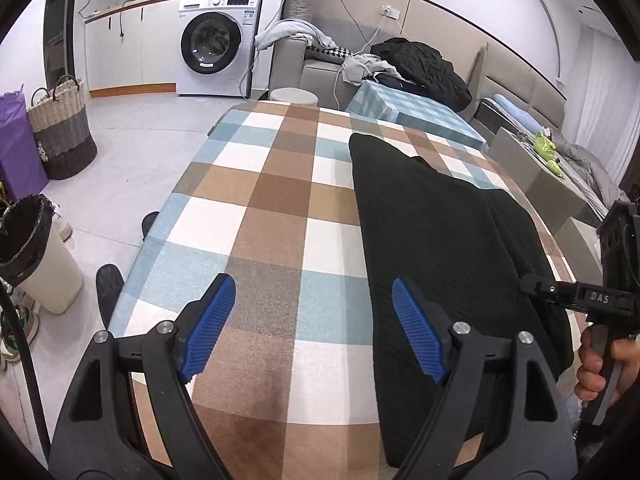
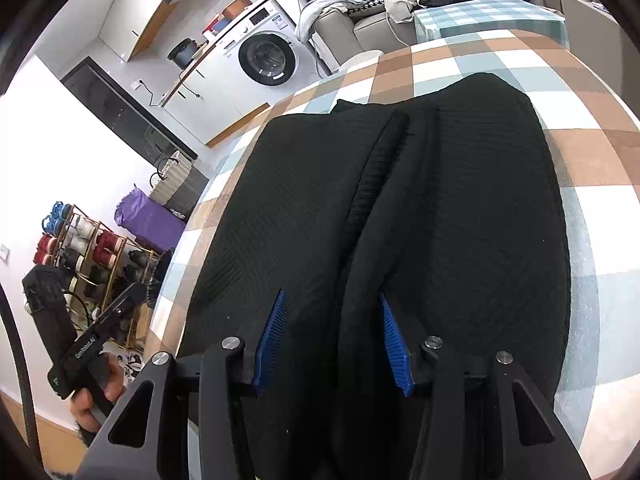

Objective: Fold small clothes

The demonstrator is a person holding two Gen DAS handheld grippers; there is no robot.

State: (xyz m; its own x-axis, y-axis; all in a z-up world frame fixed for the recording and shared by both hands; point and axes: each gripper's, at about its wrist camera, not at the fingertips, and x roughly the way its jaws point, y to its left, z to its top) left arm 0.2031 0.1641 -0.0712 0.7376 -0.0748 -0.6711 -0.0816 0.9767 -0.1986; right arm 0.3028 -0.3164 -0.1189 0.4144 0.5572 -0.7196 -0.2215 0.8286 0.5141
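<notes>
A black ribbed knit garment (image 1: 448,248) lies lengthwise on the checked table (image 1: 260,208), folded into a long narrow shape with a seam down its middle. My left gripper (image 1: 312,320) is open and empty above the table, its right finger at the garment's left edge. My right gripper (image 2: 332,340) is open just above the garment (image 2: 420,208), straddling its middle fold; it also shows at the right edge of the left wrist view (image 1: 560,292).
A washing machine (image 1: 218,40), a woven basket (image 1: 62,132) and a lined bin (image 1: 32,252) stand on the floor to the left. A sofa with clothes (image 1: 400,64) is behind the table. A shoe rack (image 2: 88,260) stands to the left.
</notes>
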